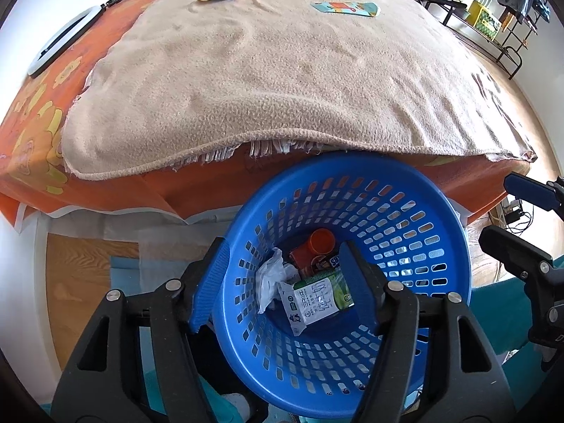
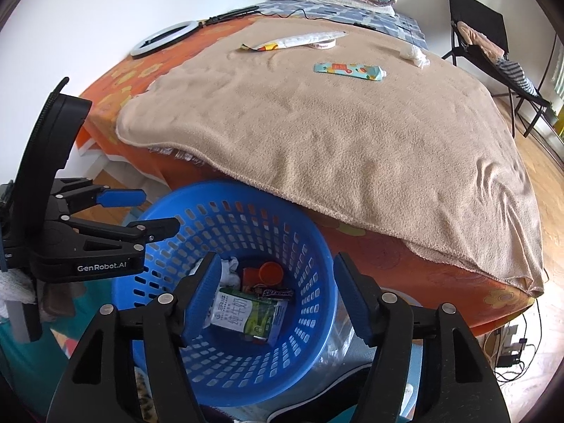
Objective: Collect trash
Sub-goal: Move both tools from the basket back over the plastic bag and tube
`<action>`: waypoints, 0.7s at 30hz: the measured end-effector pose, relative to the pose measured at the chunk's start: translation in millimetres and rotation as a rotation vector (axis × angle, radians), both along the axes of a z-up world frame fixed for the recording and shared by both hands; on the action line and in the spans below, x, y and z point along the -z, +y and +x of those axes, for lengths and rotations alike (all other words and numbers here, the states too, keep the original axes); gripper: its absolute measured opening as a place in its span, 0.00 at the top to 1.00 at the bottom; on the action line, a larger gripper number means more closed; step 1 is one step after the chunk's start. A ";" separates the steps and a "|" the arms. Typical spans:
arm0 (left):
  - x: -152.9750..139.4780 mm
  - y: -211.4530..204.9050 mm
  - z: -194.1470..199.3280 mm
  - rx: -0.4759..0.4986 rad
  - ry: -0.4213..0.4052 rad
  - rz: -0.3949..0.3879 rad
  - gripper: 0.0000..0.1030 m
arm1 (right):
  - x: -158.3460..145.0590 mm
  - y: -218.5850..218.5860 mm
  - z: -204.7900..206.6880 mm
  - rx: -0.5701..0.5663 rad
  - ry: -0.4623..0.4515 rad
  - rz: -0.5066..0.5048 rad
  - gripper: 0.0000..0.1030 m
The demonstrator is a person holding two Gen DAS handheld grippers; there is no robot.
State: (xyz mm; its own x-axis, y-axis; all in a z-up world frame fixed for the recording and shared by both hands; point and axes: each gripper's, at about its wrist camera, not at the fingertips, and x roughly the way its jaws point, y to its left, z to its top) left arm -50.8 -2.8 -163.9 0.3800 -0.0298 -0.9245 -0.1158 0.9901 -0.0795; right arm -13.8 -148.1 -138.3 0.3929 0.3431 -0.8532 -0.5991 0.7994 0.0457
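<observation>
Both my left jaws [image 1: 285, 282] and right jaws [image 2: 275, 299] hang released over the blue basket [image 1: 440, 204], which could tip if I bump its rim reaching for the far wrappers [image 2: 349, 70].

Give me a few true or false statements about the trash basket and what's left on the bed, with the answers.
1. The blue basket holds a milk carton. True.
2. The basket sits on top of the bed. False: it stands below the bed's edge.
3. A teal wrapper lies on the tan blanket. True.
4. The right gripper is clamped on the carton. False: its jaws stand open and empty above the basket.
5. The left gripper holds a crumpled tissue. False: its jaws are open, holding nothing.
</observation>
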 end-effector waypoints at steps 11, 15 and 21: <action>-6.4 4.0 4.6 -0.019 -0.010 -0.016 0.35 | -5.3 -3.9 5.6 0.039 -0.004 -0.003 0.29; -9.4 4.8 6.6 -0.027 -0.017 -0.024 0.35 | -6.4 -5.2 8.2 0.053 0.003 -0.004 0.29; -13.4 6.8 11.0 -0.031 -0.024 -0.031 0.35 | -9.0 -4.9 10.6 0.063 0.002 -0.005 0.28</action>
